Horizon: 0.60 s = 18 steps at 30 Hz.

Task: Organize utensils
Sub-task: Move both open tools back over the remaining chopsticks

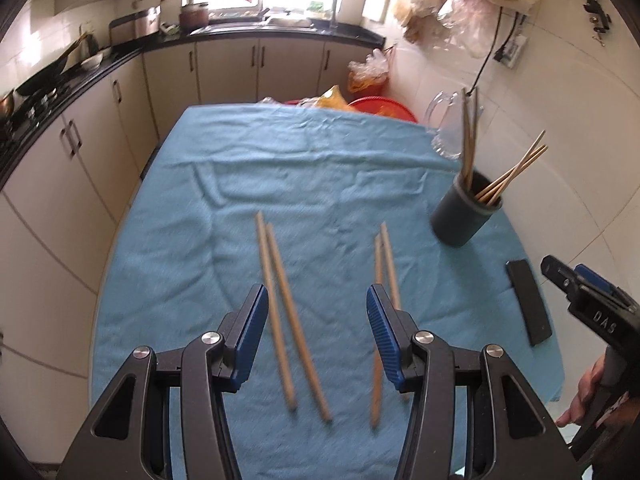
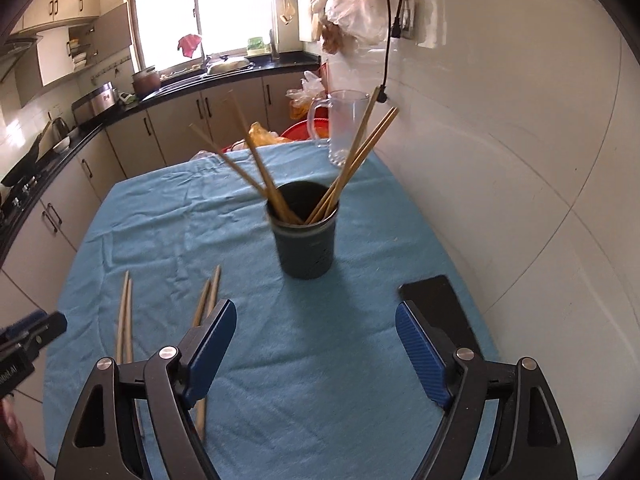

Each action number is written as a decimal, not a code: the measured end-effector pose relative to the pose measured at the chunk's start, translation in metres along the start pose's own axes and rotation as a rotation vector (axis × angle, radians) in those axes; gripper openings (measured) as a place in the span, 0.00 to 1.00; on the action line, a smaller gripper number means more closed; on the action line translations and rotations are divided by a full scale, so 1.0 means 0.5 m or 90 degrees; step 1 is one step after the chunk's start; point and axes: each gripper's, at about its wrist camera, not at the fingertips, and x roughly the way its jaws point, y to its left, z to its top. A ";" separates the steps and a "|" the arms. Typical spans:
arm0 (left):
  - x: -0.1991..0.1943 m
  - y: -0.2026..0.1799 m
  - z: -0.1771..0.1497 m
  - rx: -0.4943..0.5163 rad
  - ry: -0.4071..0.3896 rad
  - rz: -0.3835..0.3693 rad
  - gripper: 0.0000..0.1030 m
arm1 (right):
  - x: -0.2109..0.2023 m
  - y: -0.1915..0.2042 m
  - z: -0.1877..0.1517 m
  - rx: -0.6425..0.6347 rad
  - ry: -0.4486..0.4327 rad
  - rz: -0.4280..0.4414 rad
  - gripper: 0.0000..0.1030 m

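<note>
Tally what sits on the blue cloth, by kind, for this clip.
Loose chopsticks on the cloth: 4
Dark holder cups, chopsticks inside: 1
Clear glass pitchers: 1
Flat black slabs: 1
Total: 7

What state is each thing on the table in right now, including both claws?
Left claw: open, empty, above the left chopstick pair.
Right claw: open, empty.
Left chopstick pair: lying flat on the cloth.
Right chopstick pair: lying flat on the cloth.
Dark holder cup: upright, chopsticks standing in it.
Clear pitcher: upright, looks empty.
Black phone: lying flat.
Blue tablecloth: spread, wrinkled.
</note>
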 end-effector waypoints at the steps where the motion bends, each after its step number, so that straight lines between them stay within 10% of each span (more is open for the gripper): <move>1: 0.001 0.008 -0.010 -0.006 0.005 0.003 0.48 | 0.000 0.005 -0.006 -0.003 0.005 0.001 0.83; 18: -0.016 0.135 -0.101 -0.060 0.051 0.038 0.53 | 0.066 0.102 -0.074 -0.005 0.133 0.108 0.68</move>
